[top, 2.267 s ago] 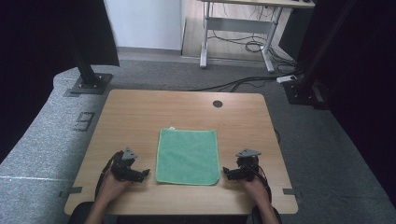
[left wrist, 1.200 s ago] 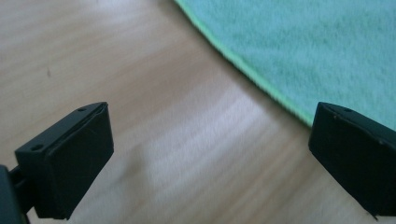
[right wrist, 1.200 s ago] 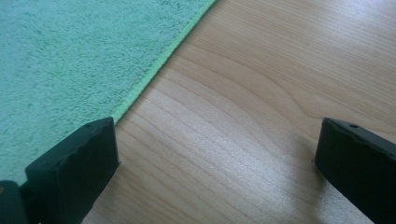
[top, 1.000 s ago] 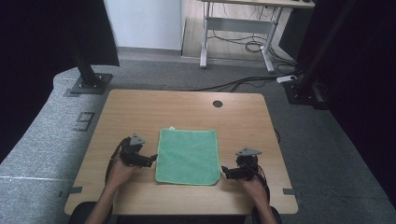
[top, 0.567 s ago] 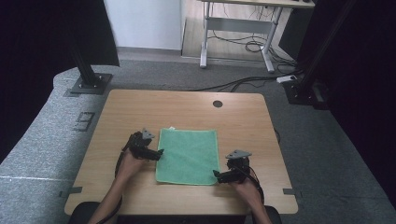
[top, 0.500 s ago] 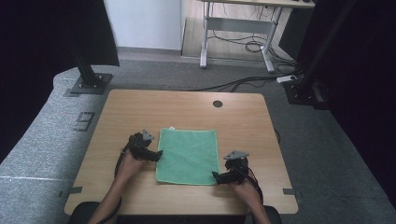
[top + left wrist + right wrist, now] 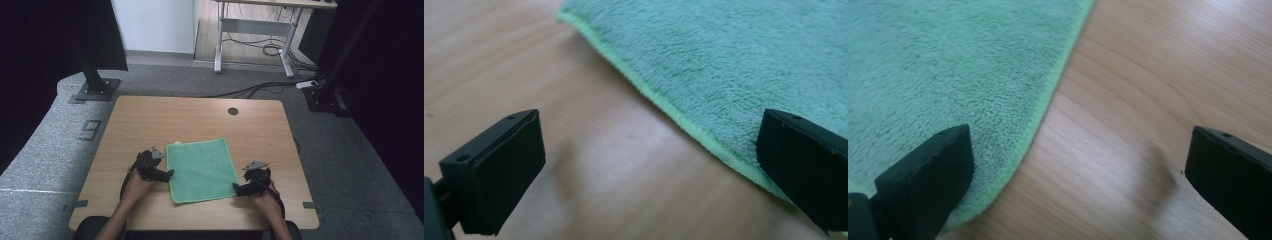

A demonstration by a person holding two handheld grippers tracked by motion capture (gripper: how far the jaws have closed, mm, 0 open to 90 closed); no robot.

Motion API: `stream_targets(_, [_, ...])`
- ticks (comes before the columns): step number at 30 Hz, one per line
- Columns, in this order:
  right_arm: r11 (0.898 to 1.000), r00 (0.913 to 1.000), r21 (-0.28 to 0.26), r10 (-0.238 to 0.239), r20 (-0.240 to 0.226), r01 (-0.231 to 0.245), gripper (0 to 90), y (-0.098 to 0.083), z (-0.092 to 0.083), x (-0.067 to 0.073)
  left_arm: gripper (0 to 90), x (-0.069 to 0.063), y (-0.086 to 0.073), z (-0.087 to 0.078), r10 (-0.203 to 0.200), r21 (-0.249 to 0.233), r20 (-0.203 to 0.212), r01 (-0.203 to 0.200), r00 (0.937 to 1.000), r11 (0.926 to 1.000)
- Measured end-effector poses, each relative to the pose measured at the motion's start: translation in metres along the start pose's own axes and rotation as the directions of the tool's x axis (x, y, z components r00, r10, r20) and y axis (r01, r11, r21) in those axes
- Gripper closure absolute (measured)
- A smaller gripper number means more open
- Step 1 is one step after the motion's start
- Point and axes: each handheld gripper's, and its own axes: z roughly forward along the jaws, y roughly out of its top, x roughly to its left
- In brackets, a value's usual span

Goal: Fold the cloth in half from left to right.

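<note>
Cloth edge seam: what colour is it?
Lighter, brighter green than the cloth; clearest in the left gripper view.

Left gripper (image 7: 649, 170) is sitting low over the wooden table (image 7: 524, 65) with both black jaws spread wide apart. One jaw is over bare wood, the other over the green cloth (image 7: 734, 60), so the cloth's lighter stitched edge (image 7: 659, 100) runs diagonally right between them.
</note>
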Motion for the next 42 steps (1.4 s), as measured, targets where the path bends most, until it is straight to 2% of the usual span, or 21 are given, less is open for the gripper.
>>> stream_targets(4, [1.0,0.9994,-0.004,0.028,0.019,-0.027,0.0,-0.003,-0.001,-0.01,0.0,-0.007,-0.002,-0.002,0.005,0.007,0.038,-0.006,0.9993,1.0])
stream_targets(7, [0.999,0.9989,-0.005,0.047,0.007,-0.047,0.0,-0.005,-0.001,-0.014,0.0,-0.004,0.001,-0.002,0.007,0.005,0.037,-0.007,0.9993,1.0])
stream_targets(13, [0.998,0.9984,-0.011,0.055,-0.007,-0.055,0.0,-0.006,0.0,-0.016,0.0,0.011,0.012,-0.003,-0.032,-0.034,0.02,0.033,0.9993,0.9989])
stream_targets(17, [0.997,0.9967,-0.018,0.077,-0.026,-0.077,0.0,-0.008,0.002,-0.019,0.0,0.025,0.022,-0.002,-0.052,-0.056,-0.001,0.052,0.9986,0.9971])
stream_targets(21, [0.996,0.9958,-0.034,0.081,-0.042,-0.082,0.0,-0.01,0.002,-0.02,0.0,0.038,0.031,0.003,-0.088,-0.074,-0.016,0.087,0.996,0.9935])
stream_targets(27, [0.996,0.9962,-0.053,0.072,-0.05,-0.074,0.0,-0.012,0.003,-0.021,0.0,0.052,0.034,0.017,-0.128,-0.079,-0.039,0.125,0.991,0.989])
stream_targets(32, [0.995,0.9961,-0.062,0.072,-0.051,-0.075,0.0,-0.013,0.003,-0.021,0.0,0.054,0.031,0.029,-0.147,-0.073,-0.042,0.144,0.9882,0.9869])
stream_targets(37, [0.995,0.9961,-0.065,0.07,-0.053,-0.074,0.0,-0.013,0.003,-0.021,0.0,0.053,0.03,0.035,-0.124,-0.043,-0.058,0.122,0.9905,0.9916])
stream_targets(39, [0.995,0.9962,-0.067,0.07,-0.053,-0.073,0.0,-0.014,0.003,-0.021,0.0,0.052,0.03,0.036,-0.114,-0.045,-0.065,0.111,0.9914,0.9928])
stream_targets(42, [0.995,0.9962,-0.067,0.068,-0.054,-0.072,0.0,-0.014,0.003,-0.021,0.0,0.055,0.03,0.037,-0.141,-0.033,-0.039,0.139,0.9893,0.9897])
